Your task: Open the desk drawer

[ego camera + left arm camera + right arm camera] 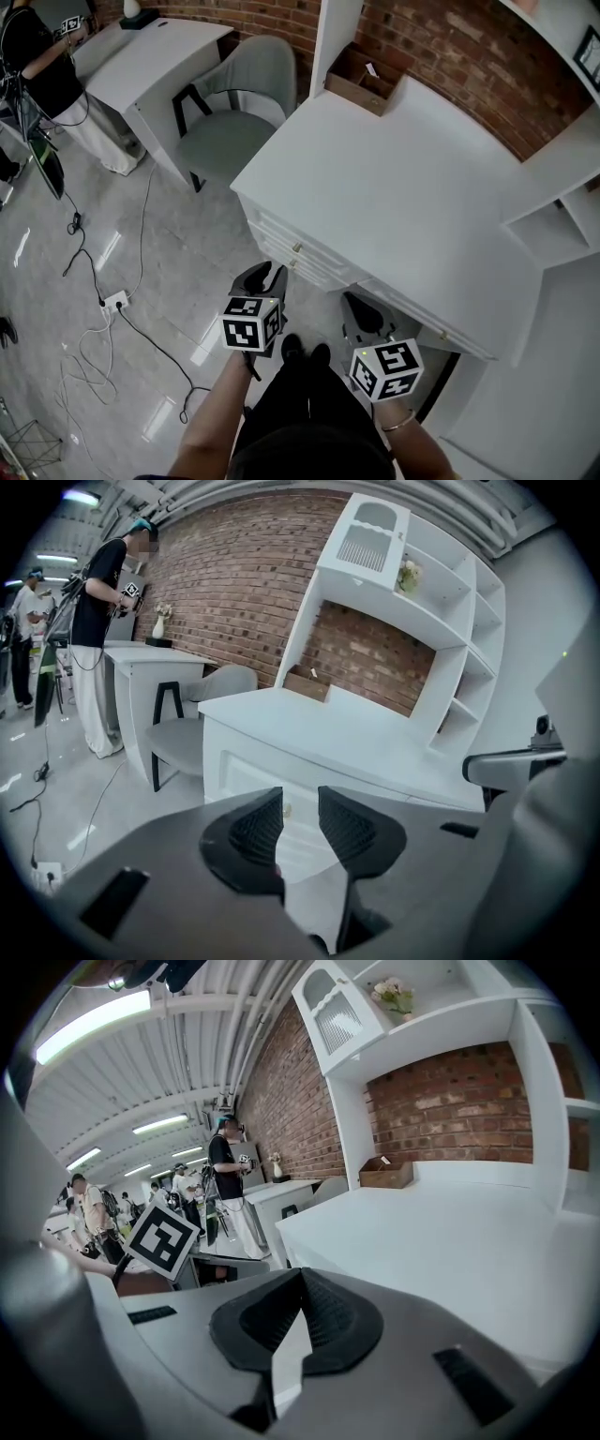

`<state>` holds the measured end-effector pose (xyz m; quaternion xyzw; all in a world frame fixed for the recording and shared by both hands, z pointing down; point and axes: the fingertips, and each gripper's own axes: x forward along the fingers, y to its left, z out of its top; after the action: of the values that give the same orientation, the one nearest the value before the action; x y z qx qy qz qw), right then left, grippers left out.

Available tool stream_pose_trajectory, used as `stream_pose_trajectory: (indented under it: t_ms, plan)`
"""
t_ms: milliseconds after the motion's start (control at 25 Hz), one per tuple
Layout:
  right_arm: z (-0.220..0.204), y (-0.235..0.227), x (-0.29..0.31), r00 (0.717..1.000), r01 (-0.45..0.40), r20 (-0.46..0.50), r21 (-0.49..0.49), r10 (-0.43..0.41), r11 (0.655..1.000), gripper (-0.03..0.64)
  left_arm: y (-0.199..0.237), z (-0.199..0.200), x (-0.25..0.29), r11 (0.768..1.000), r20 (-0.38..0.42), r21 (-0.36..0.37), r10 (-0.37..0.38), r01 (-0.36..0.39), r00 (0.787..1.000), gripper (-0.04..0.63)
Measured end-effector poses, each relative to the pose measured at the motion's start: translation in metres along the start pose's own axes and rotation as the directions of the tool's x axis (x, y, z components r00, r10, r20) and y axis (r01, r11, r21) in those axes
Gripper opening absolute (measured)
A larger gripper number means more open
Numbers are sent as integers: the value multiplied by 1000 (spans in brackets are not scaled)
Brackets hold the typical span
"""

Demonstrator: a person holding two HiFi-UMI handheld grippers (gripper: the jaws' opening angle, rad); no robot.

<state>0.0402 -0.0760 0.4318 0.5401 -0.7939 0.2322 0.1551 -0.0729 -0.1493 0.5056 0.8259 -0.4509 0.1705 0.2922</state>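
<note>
The white desk [403,187] has stacked drawers along its near left front, and the top drawer [281,239] carries a small brass knob [298,248]. My left gripper [270,274] hovers just in front of and below that knob. In the left gripper view its jaws [300,806] stand open, and the knob [286,810] shows in the gap a little beyond the pads, untouched. The drawer front [248,775] looks closed. My right gripper [359,305] hangs under the desk's front edge, further right. Its jaws [300,1279] are shut on nothing, level with the desktop [450,1241].
A grey chair [234,122] stands left of the desk, with a second white desk [150,56] behind it. Cables and a power strip [114,302] lie on the glossy floor. A wooden box [361,75] sits at the desk's back. A person [37,56] stands far left.
</note>
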Motion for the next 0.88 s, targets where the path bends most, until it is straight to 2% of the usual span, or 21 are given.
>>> stream_pose_trajectory:
  t_ms: [560,880]
  plan:
    - [-41,-21,25,999,0,-48,55,2,998,5,7,-40,71,994,-107,113,10,2,994,132]
    - [-67,-29,36,996,0,-87,51,4,999,5,24,-58,113,995,-139,92,38,-26,990,140]
